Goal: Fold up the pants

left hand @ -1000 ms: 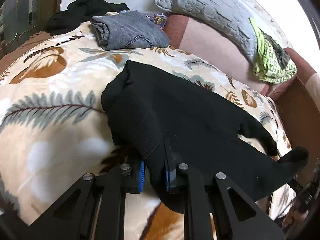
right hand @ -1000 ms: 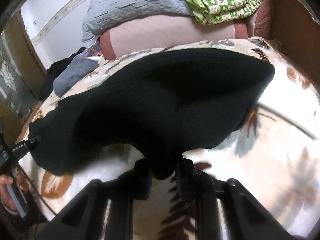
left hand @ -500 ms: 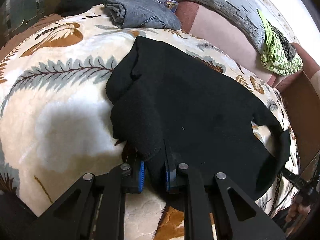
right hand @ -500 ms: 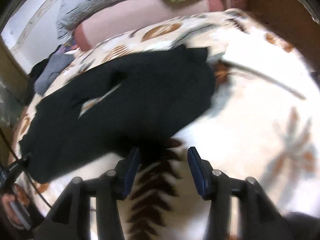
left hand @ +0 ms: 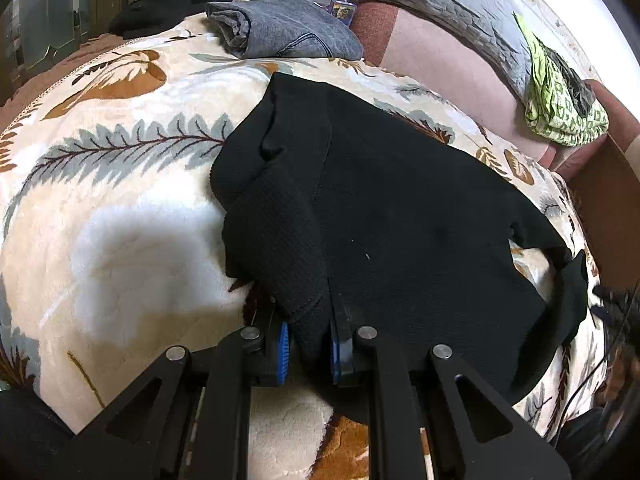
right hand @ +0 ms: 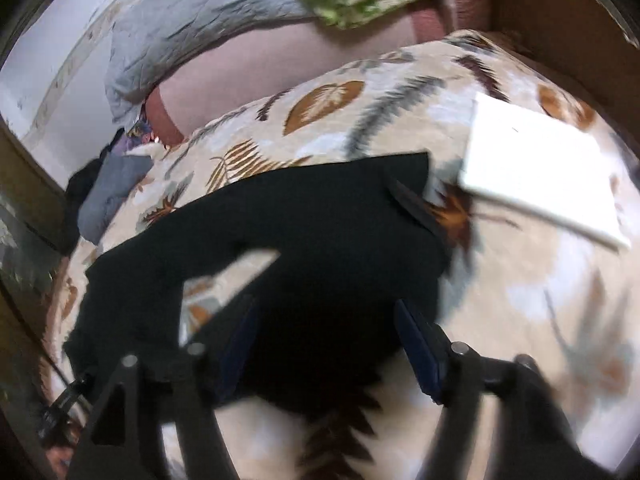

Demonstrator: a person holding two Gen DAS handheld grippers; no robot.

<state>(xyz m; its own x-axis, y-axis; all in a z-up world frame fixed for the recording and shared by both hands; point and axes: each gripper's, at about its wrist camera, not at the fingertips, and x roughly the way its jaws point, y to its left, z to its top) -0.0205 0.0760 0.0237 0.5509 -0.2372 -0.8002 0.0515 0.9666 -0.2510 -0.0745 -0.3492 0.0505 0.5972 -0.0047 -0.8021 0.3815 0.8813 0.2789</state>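
Note:
Black pants (left hand: 400, 208) lie spread on a leaf-patterned blanket (left hand: 120, 208), with one end folded over on the left. My left gripper (left hand: 308, 350) is shut on a fold of the pants at their near edge. In the right wrist view the same pants (right hand: 320, 232) lie flat on the blanket (right hand: 520, 300). My right gripper (right hand: 324, 344) is open with its jaws wide apart just above the near edge of the cloth, holding nothing. That view is blurred.
Folded grey jeans (left hand: 280, 28) and a black garment (left hand: 188, 0) lie at the far end of the bed. A grey quilted pillow (left hand: 440, 4) and green patterned cloth (left hand: 560, 96) sit on the pink bolster. A white flat board (right hand: 540, 192) lies right of the pants.
My right gripper let go of the pants and opened wide; the cloth it held dropped flat on the blanket. My left gripper kept its hold and lowered its fold toward the bed.

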